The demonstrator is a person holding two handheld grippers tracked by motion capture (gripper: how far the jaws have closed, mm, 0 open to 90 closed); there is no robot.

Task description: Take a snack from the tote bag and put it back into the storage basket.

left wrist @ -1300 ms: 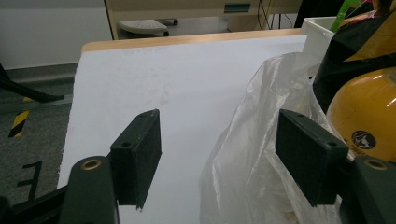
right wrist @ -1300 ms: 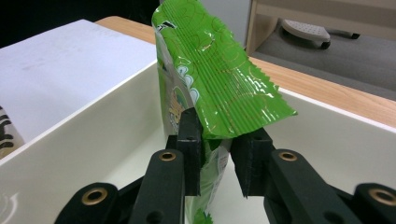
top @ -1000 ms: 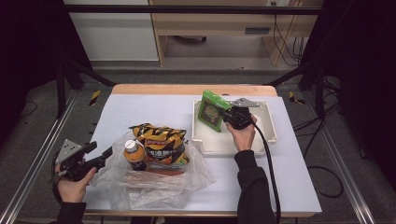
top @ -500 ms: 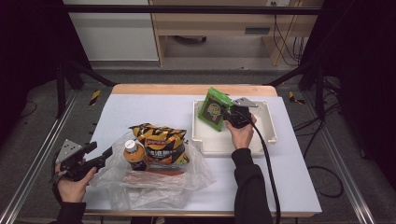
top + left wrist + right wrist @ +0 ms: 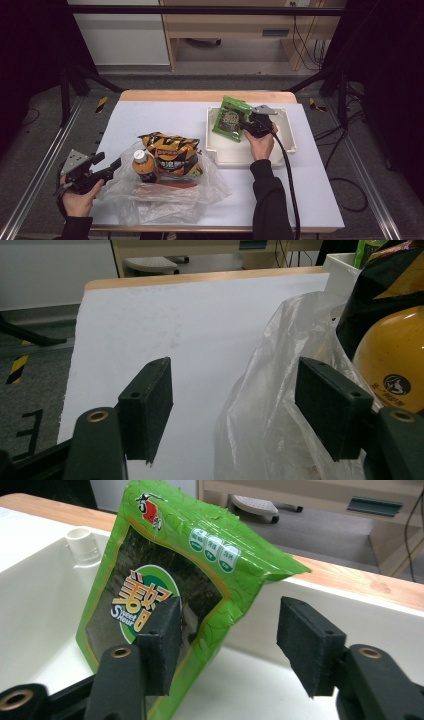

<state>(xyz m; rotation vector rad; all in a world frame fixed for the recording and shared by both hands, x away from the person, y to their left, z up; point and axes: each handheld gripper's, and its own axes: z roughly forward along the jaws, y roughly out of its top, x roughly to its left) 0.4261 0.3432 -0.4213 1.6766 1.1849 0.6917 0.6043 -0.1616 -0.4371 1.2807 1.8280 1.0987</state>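
A green snack packet (image 5: 229,119) (image 5: 160,570) leans upright in the left part of the white tray (image 5: 280,150) (image 5: 45,595). My right gripper (image 5: 246,125) (image 5: 227,615) is at the packet's lower right corner. Its jaws have just been opening, and the pads stand apart from the packet. My left gripper (image 5: 114,166) (image 5: 232,370) is open at the table's front left, with the edge of a clear plastic bag (image 5: 165,195) (image 5: 280,390) loose between its jaws. In the bag lie an orange bottle (image 5: 143,165) (image 5: 395,360) and a black and orange chip bag (image 5: 172,152) (image 5: 390,285).
The white table sheet (image 5: 165,117) has bare room at the back left and along the right of the tray. A wooden strip (image 5: 200,96) edges the far side. Metal frame rails (image 5: 35,175) run along both sides of the table.
The right gripper's jaws have spread apart off the green packet, which stays leaning in the tray. The left hand and the bag have not moved.
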